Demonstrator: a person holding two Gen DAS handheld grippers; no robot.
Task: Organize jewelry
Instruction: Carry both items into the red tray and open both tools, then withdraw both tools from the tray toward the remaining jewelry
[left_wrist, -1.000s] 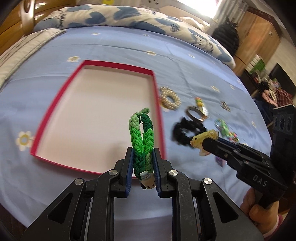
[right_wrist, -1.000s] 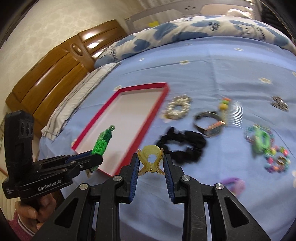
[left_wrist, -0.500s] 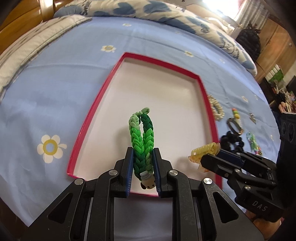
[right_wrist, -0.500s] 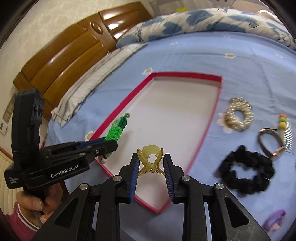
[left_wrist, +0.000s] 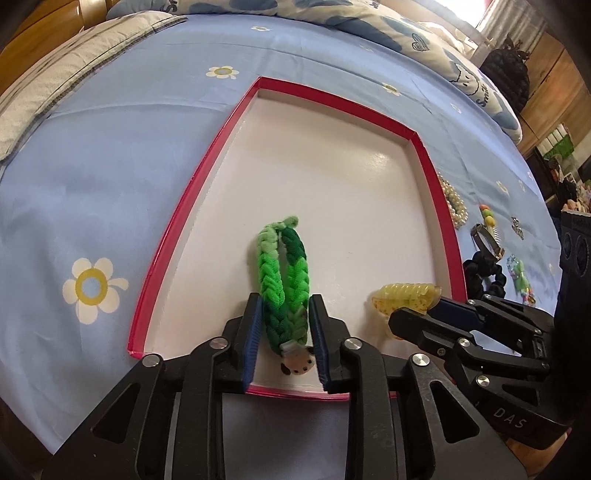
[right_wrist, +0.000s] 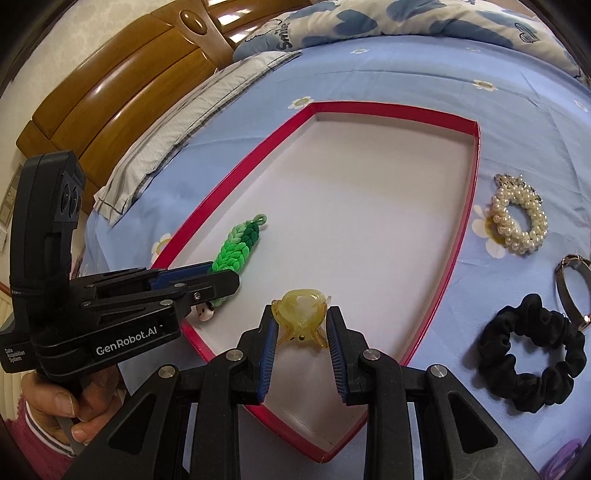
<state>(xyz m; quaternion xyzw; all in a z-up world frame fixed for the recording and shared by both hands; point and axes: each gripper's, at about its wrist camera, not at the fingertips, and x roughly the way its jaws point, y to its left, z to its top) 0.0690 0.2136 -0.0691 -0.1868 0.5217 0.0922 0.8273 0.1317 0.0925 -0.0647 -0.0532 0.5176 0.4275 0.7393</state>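
My left gripper (left_wrist: 284, 317) clamped the green braided bracelet (left_wrist: 283, 273), my right gripper (right_wrist: 300, 325) the yellow claw clip (right_wrist: 301, 312); I held both over the red tray's (right_wrist: 458, 236) near end, on the bed (left_wrist: 92, 155).

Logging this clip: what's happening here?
A person is sorting jewelry on a bed into a red-rimmed tray. The left gripper holds a green braided bracelet over the tray; the right gripper holds a yellow claw clip there too. A pearl scrunchie and black scrunchie wait outside.
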